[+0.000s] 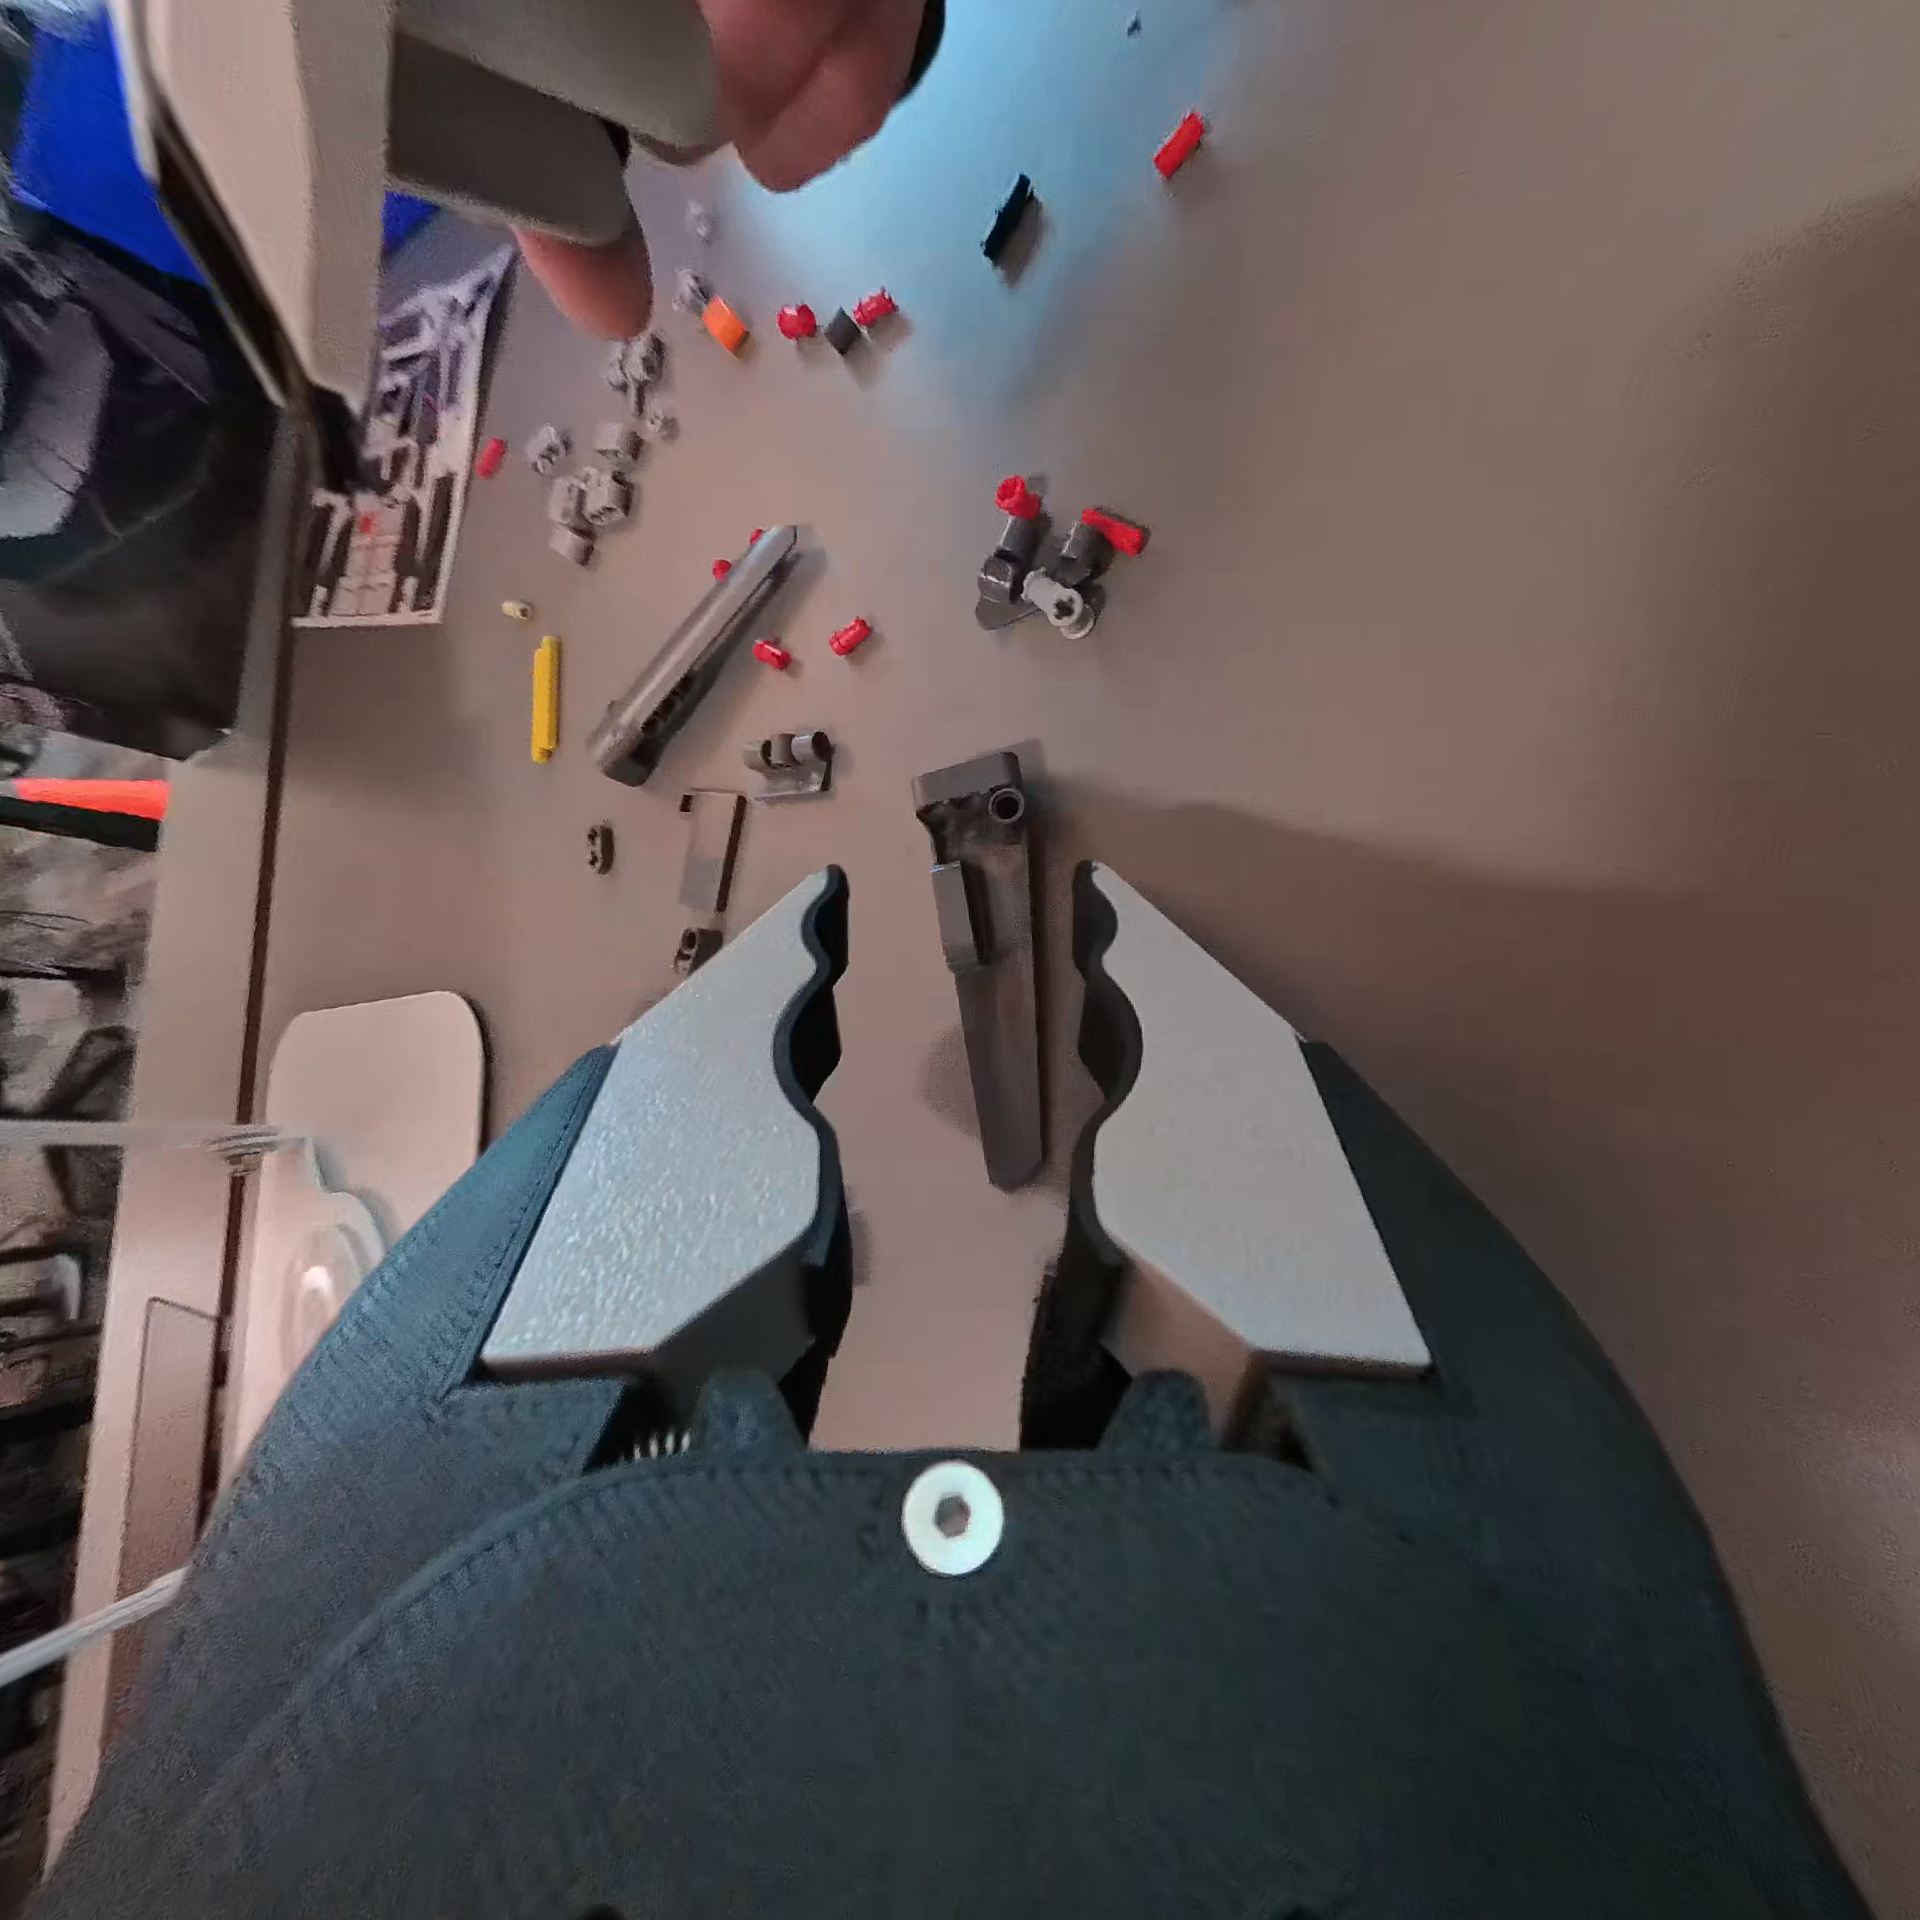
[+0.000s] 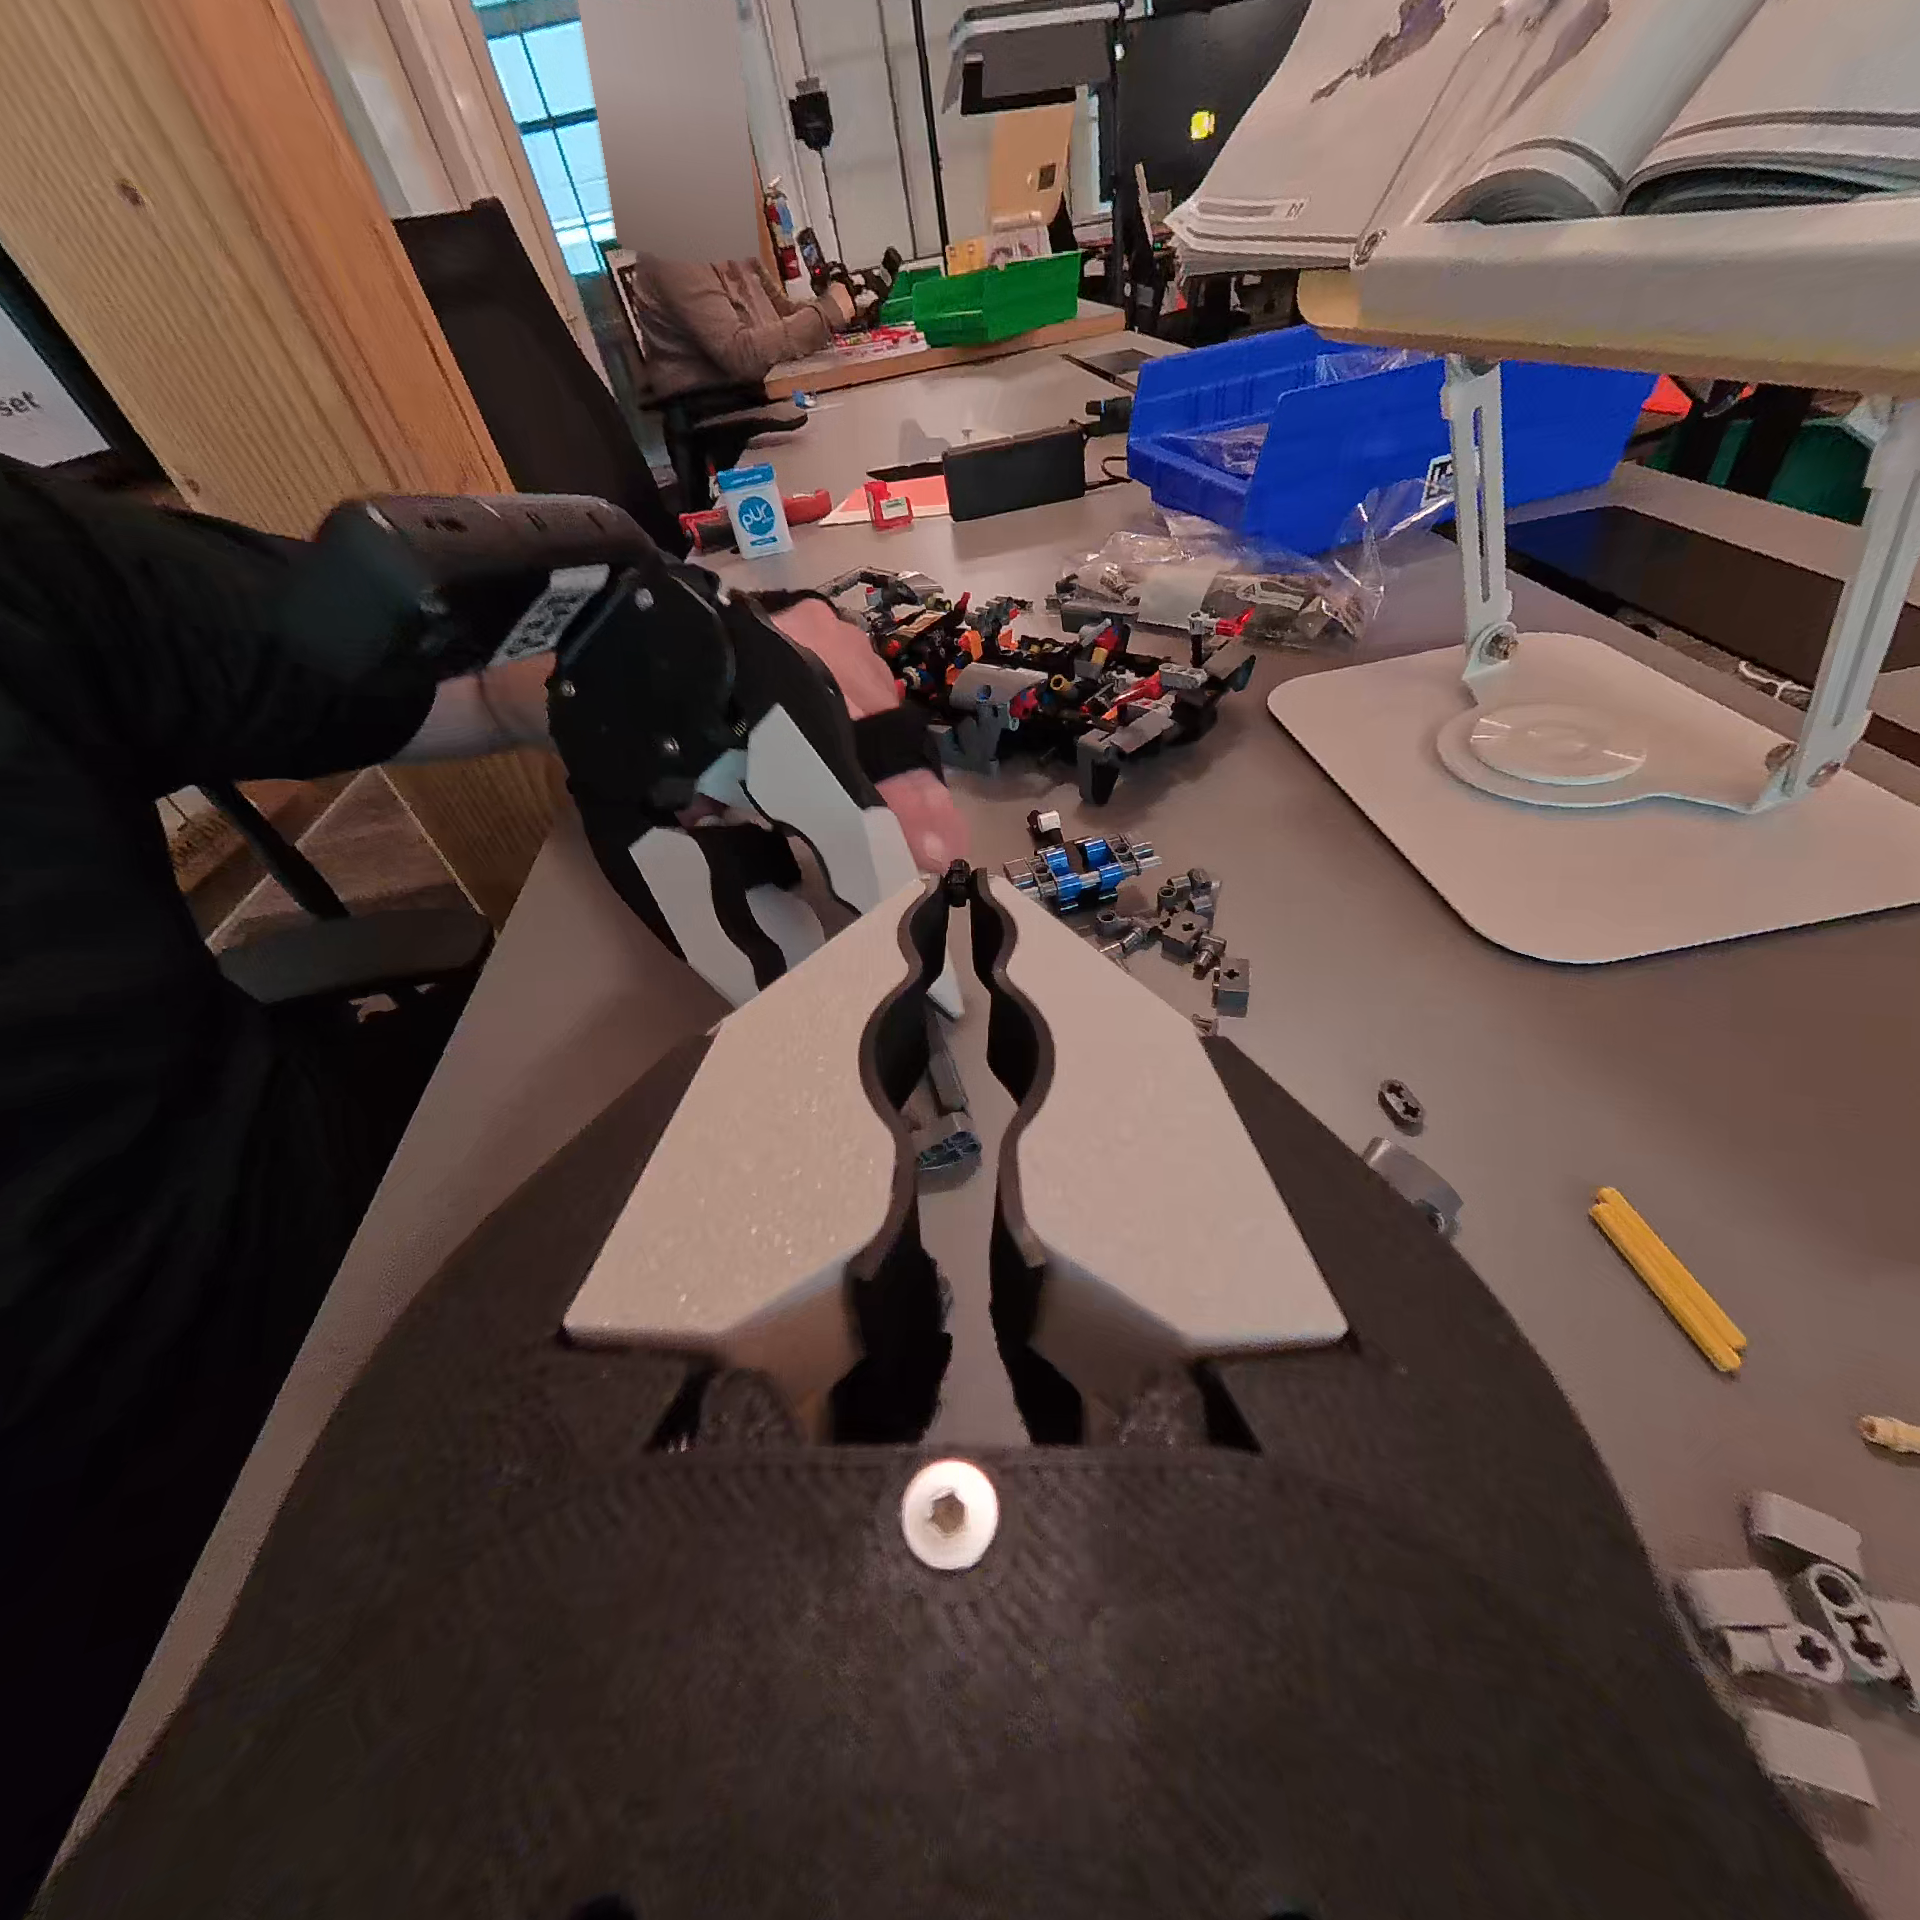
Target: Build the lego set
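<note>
My left gripper (image 1: 958,883) is open and low over the grey table (image 1: 1455,727). A long dark grey Lego piece (image 1: 987,966) lies flat between its two fingers, touching neither. My right gripper (image 2: 956,883) is shut on a small black pin (image 2: 956,871) held at its fingertips, above the table. The left gripper (image 2: 800,935) also shows in the right wrist view, open, just left of and beyond the right fingertips. A grey piece (image 2: 945,1127) shows on the table through the right jaws.
Loose parts lie ahead of the left gripper: a grey beam (image 1: 696,655), a yellow axle (image 1: 544,698), red pins (image 1: 850,636), a grey-and-red subassembly (image 1: 1049,561). A half-built model (image 2: 1060,675), a small blue assembly (image 2: 1081,868), a book stand (image 2: 1558,790) and a blue bin (image 2: 1299,436) stand beyond. My hands' fingertips stand some 11 centimeters from each other. The grey-and-red subassembly (image 1: 1049,561) is about 7 centimeters from my left fingertips and 12 centimeters from my right.
</note>
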Tool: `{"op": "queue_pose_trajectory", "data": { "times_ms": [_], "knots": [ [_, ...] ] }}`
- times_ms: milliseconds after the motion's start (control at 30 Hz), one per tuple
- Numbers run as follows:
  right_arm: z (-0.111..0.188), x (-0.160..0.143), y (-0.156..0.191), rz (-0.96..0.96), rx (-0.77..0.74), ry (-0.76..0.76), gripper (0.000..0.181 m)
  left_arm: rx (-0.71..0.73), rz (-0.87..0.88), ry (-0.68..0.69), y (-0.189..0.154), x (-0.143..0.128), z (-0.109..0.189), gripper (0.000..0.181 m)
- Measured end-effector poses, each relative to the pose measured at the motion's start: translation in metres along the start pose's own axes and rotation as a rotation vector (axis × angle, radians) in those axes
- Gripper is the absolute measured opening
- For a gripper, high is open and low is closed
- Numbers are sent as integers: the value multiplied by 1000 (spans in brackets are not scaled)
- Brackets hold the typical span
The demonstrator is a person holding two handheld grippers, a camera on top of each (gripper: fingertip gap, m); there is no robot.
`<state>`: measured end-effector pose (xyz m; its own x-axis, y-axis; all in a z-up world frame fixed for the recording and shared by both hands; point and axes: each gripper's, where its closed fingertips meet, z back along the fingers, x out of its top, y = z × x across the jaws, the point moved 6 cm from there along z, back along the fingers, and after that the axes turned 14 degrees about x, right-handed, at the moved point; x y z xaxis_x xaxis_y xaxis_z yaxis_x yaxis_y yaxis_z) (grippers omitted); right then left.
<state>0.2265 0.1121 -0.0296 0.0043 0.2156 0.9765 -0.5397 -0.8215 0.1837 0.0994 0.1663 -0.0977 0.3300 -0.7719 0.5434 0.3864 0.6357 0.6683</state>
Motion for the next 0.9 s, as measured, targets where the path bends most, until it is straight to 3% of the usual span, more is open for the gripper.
{"op": "queue_pose_trajectory", "data": {
  "times_ms": [100,367,667,767,900],
  "knots": [
    [-1,-1,2,19,-10,22,2,-44,42,55,-2,-3,-12,30],
    [-4,-5,1,3,-11,30,2,-106,140,44,0,4,-23,35],
    [-5,-4,2,10,-16,33,2,-114,157,19,-3,8,-29,22],
    [-4,-5,2,25,-29,42,2,-61,145,-2,-2,6,-28,22],
    [0,-3,0,53,-67,44,2,131,116,-83,13,7,-16,21]
  ]
}}
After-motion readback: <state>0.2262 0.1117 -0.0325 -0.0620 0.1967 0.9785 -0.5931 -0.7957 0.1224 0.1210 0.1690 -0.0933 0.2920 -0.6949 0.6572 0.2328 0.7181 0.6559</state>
